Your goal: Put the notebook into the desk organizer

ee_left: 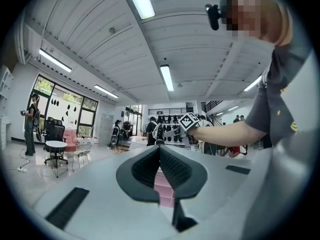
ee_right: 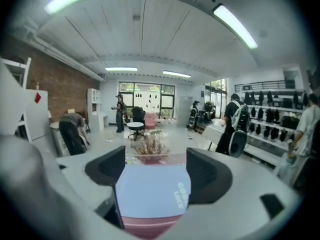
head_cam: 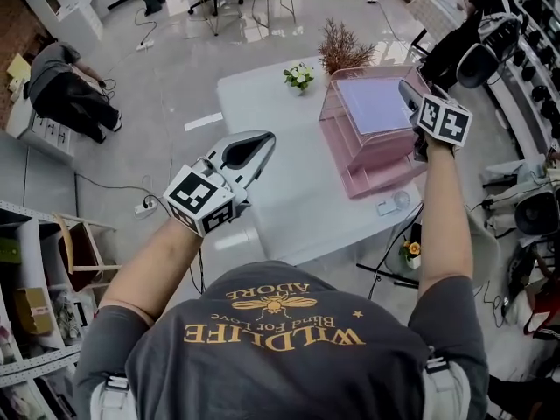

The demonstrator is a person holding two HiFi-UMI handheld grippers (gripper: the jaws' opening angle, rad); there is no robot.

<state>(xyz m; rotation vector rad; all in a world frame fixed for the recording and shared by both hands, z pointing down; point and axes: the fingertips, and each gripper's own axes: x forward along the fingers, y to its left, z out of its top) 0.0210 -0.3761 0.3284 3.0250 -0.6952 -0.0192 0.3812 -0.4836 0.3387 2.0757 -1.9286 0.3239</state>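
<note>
A lavender notebook (head_cam: 374,103) lies flat in the top tray of the pink desk organizer (head_cam: 367,160) at the table's right side. My right gripper (head_cam: 409,94) hovers at the notebook's right edge. In the right gripper view the notebook (ee_right: 152,191) lies low between the wide-apart jaws of that gripper (ee_right: 156,166) without touching either pad, and the organizer's pink front (ee_right: 150,227) shows below it. My left gripper (head_cam: 254,147) is held up over the table's left part with its jaws together and nothing in them. The left gripper (ee_left: 160,151) points toward the organizer (ee_left: 165,184).
On the white table (head_cam: 289,208) stand a small pot of flowers (head_cam: 299,76) and a dried brown plant (head_cam: 344,49) at the far edge. Small items (head_cam: 394,205) lie near the front right corner. A power strip (head_cam: 144,206) and cables lie on the floor at left; a person (head_cam: 61,86) crouches farther off.
</note>
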